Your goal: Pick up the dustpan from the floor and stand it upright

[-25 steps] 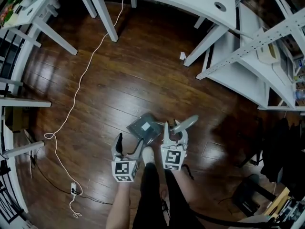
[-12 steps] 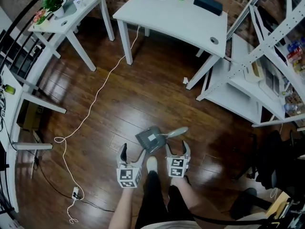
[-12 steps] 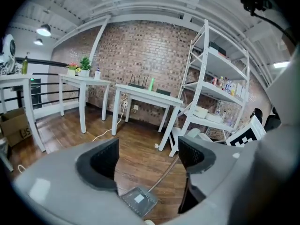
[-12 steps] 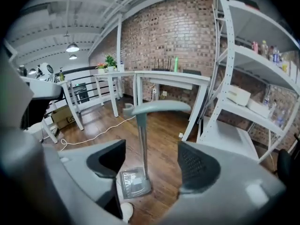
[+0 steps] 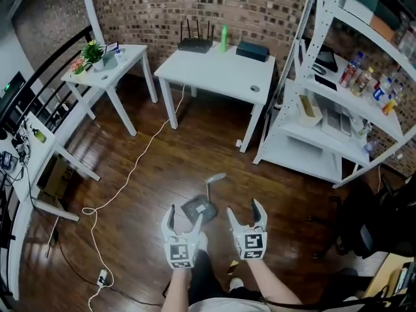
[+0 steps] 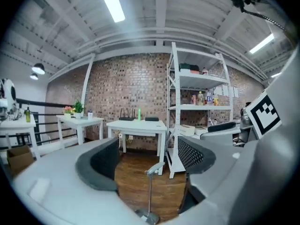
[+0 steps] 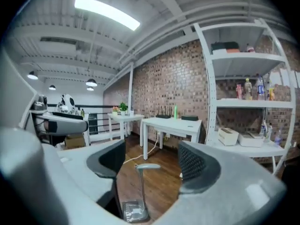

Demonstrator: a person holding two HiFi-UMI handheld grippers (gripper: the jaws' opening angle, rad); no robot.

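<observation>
The left gripper (image 6: 147, 161) has its jaws spread wide with nothing in them, just air between the dark pads (image 6: 101, 165). Same deal with the right gripper (image 7: 152, 165): its jaws have just been opening, they're wide apart and nothing sits between them. The dustpan (image 5: 199, 208) is on the wooden floor (image 5: 156, 142) just ahead of the two grippers. It's standing upright on its pan with the grey handle (image 5: 212, 182) sticking straight up, and neither gripper is touching it. Look along either gripper and you see it through the gap between the jaws, lower down and further out. Both grippers are held side by side, out in front of the person, tips pointing into the room. Past the dustpan a white cable (image 5: 133, 168) snakes across the floor toward a power strip (image 5: 102, 278) at the lower left. Against the brick wall (image 5: 162, 12) there's a white desk (image 5: 214, 70) with a black router (image 5: 195, 43), a green bottle (image 5: 224, 38) and a dark box (image 5: 252, 49) on it. A smaller white table (image 5: 117, 64) with a potted plant (image 5: 93, 49) stands to its left. White metal shelves (image 5: 305, 155) with bottles and boxes fill the right side.
</observation>
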